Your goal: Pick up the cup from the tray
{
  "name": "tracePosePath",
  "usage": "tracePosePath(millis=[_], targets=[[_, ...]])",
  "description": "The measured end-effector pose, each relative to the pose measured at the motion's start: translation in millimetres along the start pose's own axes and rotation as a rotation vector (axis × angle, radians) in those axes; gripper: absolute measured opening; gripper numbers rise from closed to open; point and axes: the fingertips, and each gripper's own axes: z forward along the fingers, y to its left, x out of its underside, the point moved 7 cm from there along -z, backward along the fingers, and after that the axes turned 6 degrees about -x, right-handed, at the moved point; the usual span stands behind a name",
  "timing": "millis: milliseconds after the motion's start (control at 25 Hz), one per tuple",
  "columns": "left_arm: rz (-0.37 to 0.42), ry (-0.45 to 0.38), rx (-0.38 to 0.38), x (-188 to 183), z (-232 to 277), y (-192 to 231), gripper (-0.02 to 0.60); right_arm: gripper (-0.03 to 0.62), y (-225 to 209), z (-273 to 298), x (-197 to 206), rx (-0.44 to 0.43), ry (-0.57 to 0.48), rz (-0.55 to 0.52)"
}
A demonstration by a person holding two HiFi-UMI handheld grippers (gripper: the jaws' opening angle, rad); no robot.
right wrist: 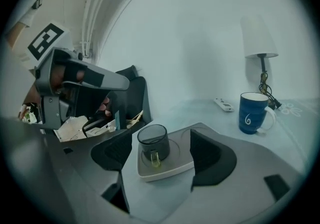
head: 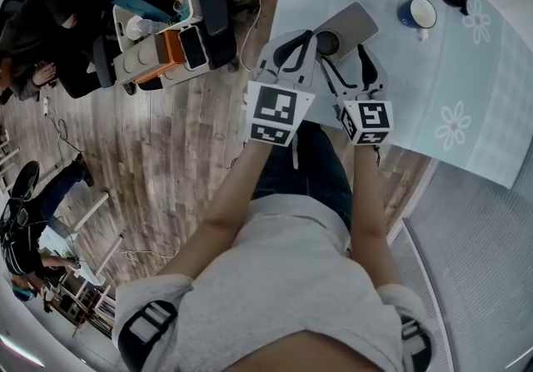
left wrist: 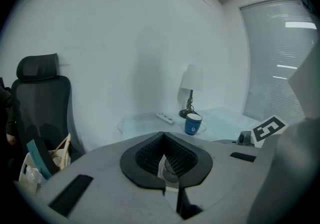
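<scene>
The cup [right wrist: 153, 143] stood on the tray [right wrist: 172, 169] at the bench [right wrist: 210, 110] edge, not yet lifted. The right claw [right wrist: 162, 155] gaped wide toward it without touching. The left claw [left wrist: 166, 163] looked pressed together, seemingly empty. Gripping and lifting remained.

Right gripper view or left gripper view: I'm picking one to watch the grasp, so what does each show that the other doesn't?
Only the right gripper view shows the cup standing whole on the tray, between the open fingers of the right gripper. Only the left gripper view shows the window blinds and the left gripper with its fingers closed together. Both show the blue mug, the lamp and the remote farther back.
</scene>
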Motion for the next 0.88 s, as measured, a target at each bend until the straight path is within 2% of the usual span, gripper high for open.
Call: tracePosePath(millis=[160,360,760,840,880], targets=[[-0.003,0.014,-0.020,10.4,-11.5,10.9,0.006,0.334,9.4,23.0,6.8,-0.031,0.053,-0.031],[-0.012,0.032,-0.045,19.4,-22.2,23.3,0.006,0.334,15.7,40.4,8.4,-0.029,0.098,-0.062],[-0.036,0.050,-0.067,30.7,-31.0,34.1,0.006,0.333,20.2,49.1,10.8,-0.017,0.108,-0.099],[-0.037,0.052,-0.069,32.5,-31.3,34.3,0.006,0.310,19.1,49.3,12.0,-0.007,0.109,-0.104],[-0.038,0.052,-0.070,32.9,-31.3,34.6,0.006,0.268,18.3,49.2,12.2,-0.001,0.109,-0.106]])
